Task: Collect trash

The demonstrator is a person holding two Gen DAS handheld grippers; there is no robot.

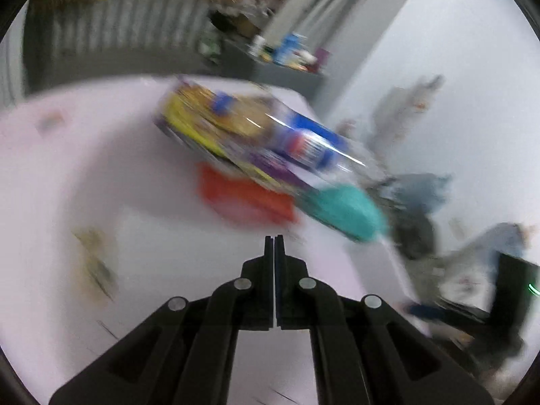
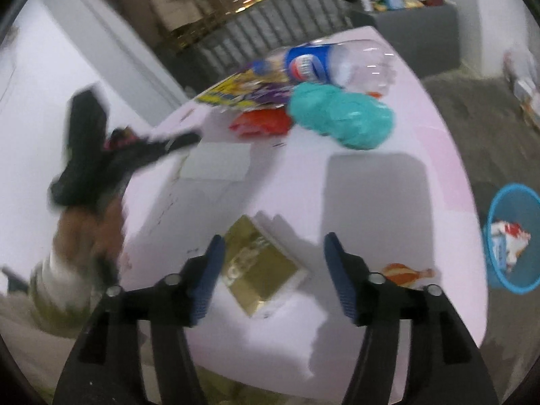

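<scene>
My left gripper (image 1: 274, 238) is shut with nothing between its fingers, above the pale pink table (image 1: 101, 175). This view is blurred. Beyond it lie a clear bottle with a blue label (image 1: 303, 141), a yellow and purple packet (image 1: 202, 125), a red wrapper (image 1: 243, 199) and a crumpled teal bag (image 1: 344, 212). My right gripper (image 2: 274, 238) is open over a flat gold packet (image 2: 260, 270), its pads clear of it. A small orange wrapper (image 2: 406, 275) lies just right of the right finger. The same bottle (image 2: 337, 62), teal bag (image 2: 341, 119) and red wrapper (image 2: 260, 121) sit at the table's far side.
A blue bin (image 2: 513, 202) with trash inside stands on the floor right of the table (image 2: 438, 155). A white sheet (image 2: 216, 160) lies mid-table. A person's hand (image 2: 87, 233) holds black gear at the table's left edge. A grey cabinet (image 2: 418, 30) with clutter stands behind.
</scene>
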